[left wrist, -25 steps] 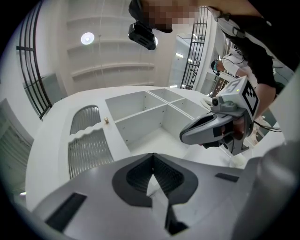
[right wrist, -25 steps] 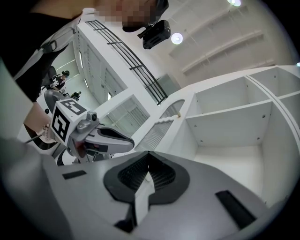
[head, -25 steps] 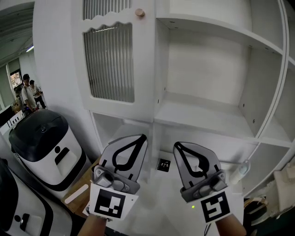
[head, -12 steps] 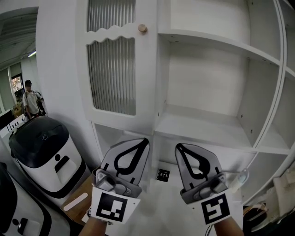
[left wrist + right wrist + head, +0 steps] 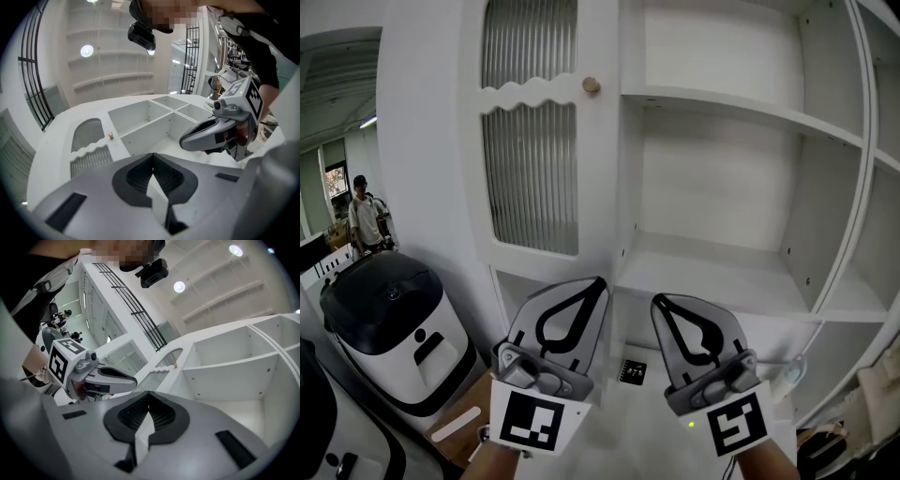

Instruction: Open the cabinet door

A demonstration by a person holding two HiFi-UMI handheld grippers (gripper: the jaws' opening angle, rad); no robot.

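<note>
Both tools have jaws pressed together w/ nothing betw. them: left gripper [image 5: 596, 281] & right gripper [image 5: 657, 301] sit side by side, tips angled up, low in front of the cabinet and well below the cabinet door [image 5: 602, 187], which looks shut at upper left beside the open shelves [image 5: 722, 272]. Door looks like a light, stiff white frame w/ ribbed glass panes [image 5: 531, 178], so it prob. swings easy, but the glass is fragile, so no pushing there. Best hold is the small round knob [image 5: 592, 85] near its right edge; it's tiny & smooth, so jaws need to spread, then pinch it square or it'll slip.

No legible text, labels or numbers.
</note>
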